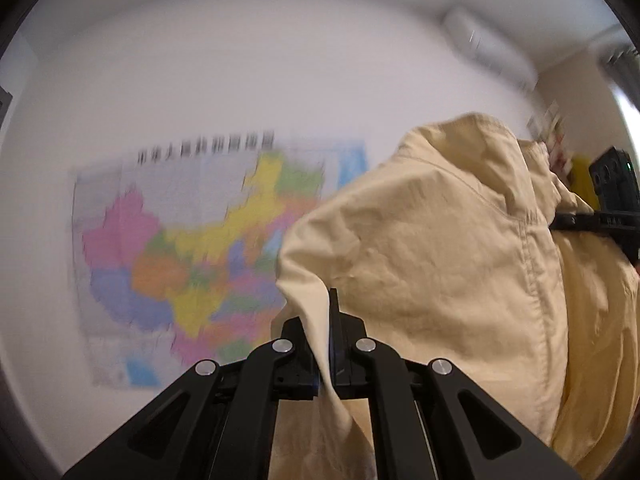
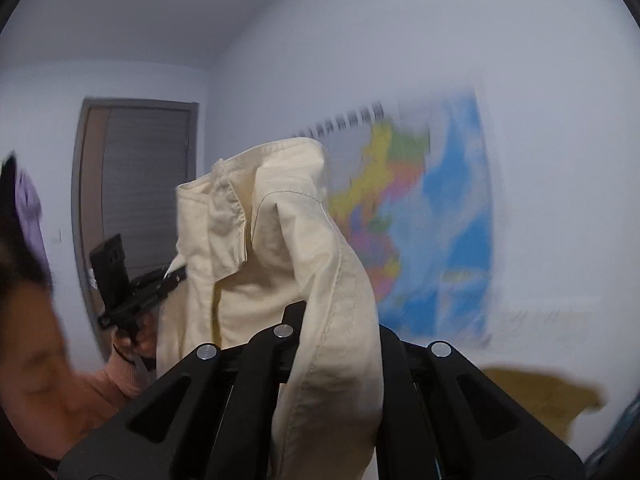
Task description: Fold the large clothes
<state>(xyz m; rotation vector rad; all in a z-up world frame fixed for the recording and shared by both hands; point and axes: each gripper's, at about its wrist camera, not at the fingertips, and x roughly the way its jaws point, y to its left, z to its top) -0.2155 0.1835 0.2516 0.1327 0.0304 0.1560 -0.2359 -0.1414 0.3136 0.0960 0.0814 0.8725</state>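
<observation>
A large cream-yellow jacket (image 1: 440, 248) hangs in the air between both grippers. My left gripper (image 1: 322, 332) is shut on a fold of its fabric at the bottom of the left wrist view. My right gripper (image 2: 340, 320) is shut on another part of the jacket (image 2: 272, 240), which drapes over its fingers and hides the tips. The right gripper also shows at the right edge of the left wrist view (image 1: 560, 220), and the left gripper at the left of the right wrist view (image 2: 174, 274), each pinching the jacket.
A coloured wall map (image 1: 200, 248) hangs on the white wall behind; it also shows in the right wrist view (image 2: 432, 216). A grey door (image 2: 136, 200) is at the left, an air conditioner (image 1: 488, 48) is high on the wall, and a brown garment (image 2: 540, 396) lies at the lower right.
</observation>
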